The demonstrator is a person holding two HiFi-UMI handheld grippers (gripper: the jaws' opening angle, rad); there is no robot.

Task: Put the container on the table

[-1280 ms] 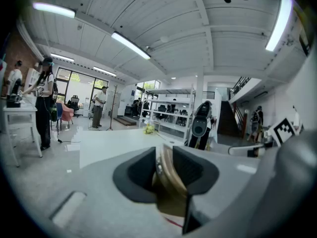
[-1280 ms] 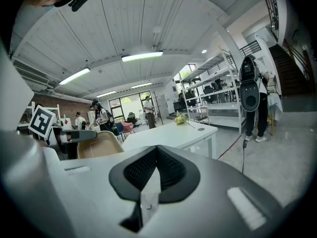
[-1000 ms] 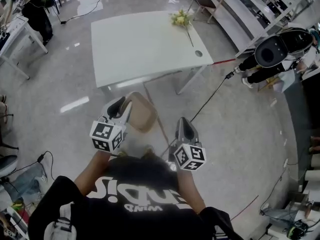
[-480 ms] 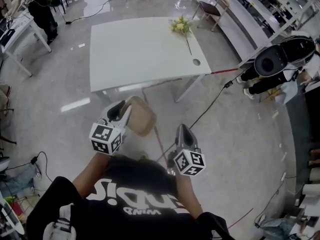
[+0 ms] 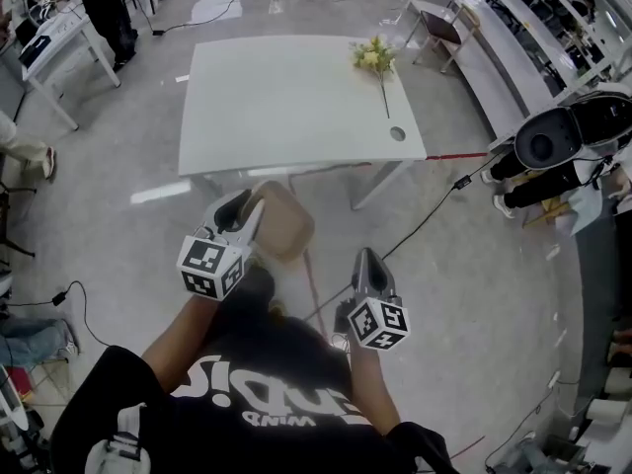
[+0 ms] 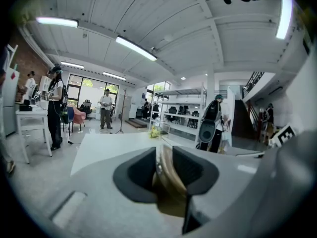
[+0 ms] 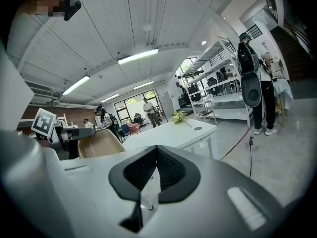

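A tan, shallow container (image 5: pixel 284 223) hangs over the floor, just short of the white table's (image 5: pixel 286 97) near edge. My left gripper (image 5: pixel 240 215) is shut on its left rim. In the left gripper view the tan rim (image 6: pixel 169 171) stands pinched between the dark pads. My right gripper (image 5: pixel 366 259) is to the right of the container, apart from it, with its jaws shut and nothing between them. From the right gripper view (image 7: pixel 157 155) the container (image 7: pixel 99 143) and the left gripper (image 7: pixel 72 132) show at the left.
A sprig of yellow flowers (image 5: pixel 373 57) and a round hole (image 5: pixel 398 133) are at the table's right side. A black cable (image 5: pixel 425 215) and a red line cross the floor. A black and white machine (image 5: pixel 553 136) stands right. A desk (image 5: pixel 54 42) and people stand far left.
The person has stepped toward the table, and both grippers and the container have gone along with them. The table's near edge now lies closer to the container. The left grip is unchanged.
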